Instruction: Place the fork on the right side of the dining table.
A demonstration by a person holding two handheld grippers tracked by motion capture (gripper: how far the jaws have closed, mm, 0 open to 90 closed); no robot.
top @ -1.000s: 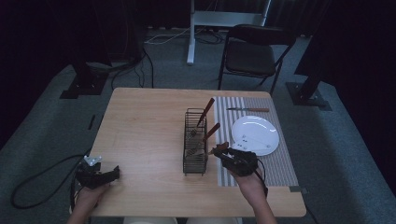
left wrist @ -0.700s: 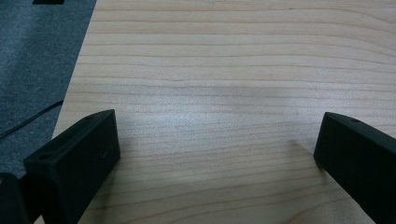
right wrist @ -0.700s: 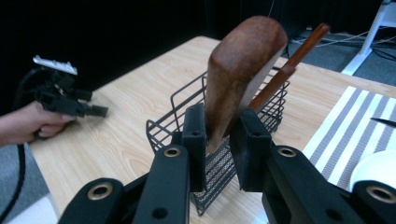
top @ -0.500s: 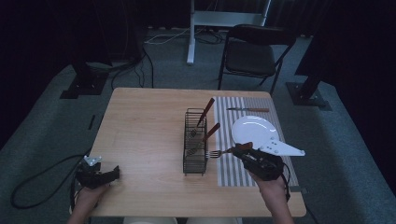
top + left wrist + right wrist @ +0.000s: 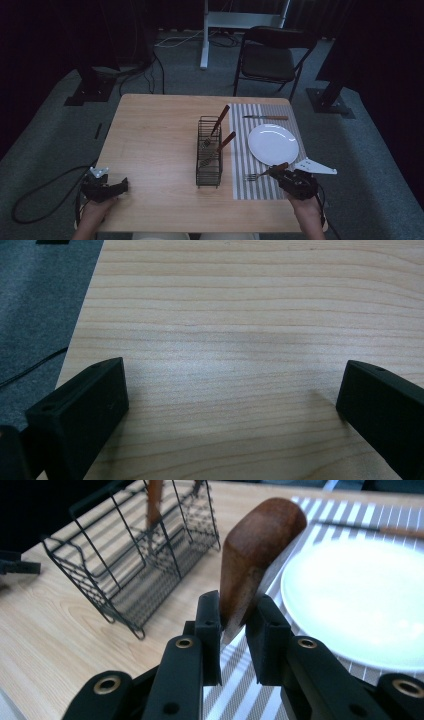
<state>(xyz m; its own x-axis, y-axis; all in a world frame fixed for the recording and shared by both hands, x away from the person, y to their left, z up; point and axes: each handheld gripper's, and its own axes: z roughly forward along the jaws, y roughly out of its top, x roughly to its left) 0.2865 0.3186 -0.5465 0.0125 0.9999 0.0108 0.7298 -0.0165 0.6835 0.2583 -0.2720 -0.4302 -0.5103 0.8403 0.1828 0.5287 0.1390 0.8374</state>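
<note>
My right gripper (image 5: 278, 173) is shut on the brown wooden handle of a fork (image 5: 256, 176). The fork's tines point left over the striped placemat (image 5: 251, 190), in front of the white plate (image 5: 273, 144). In the right gripper view the handle (image 5: 255, 550) sticks up between the jaws of the right gripper (image 5: 234, 625). A black wire cutlery basket (image 5: 209, 150) stands mid-table with two wooden-handled utensils (image 5: 220, 120) leaning in it. My left gripper (image 5: 121, 186) rests open at the table's front left corner. In the left gripper view the left gripper (image 5: 232, 405) holds its jaws wide apart over bare wood.
A wooden-handled knife (image 5: 265, 117) lies across the far end of the placemat. Beyond the table (image 5: 155, 130) stand a black folding chair (image 5: 270, 57) and stand bases on grey carpet. A cable (image 5: 40, 192) trails left from the left gripper.
My right gripper has carried the fork right and toward the front, away from the basket and out over the placemat. The left gripper has stayed put.
</note>
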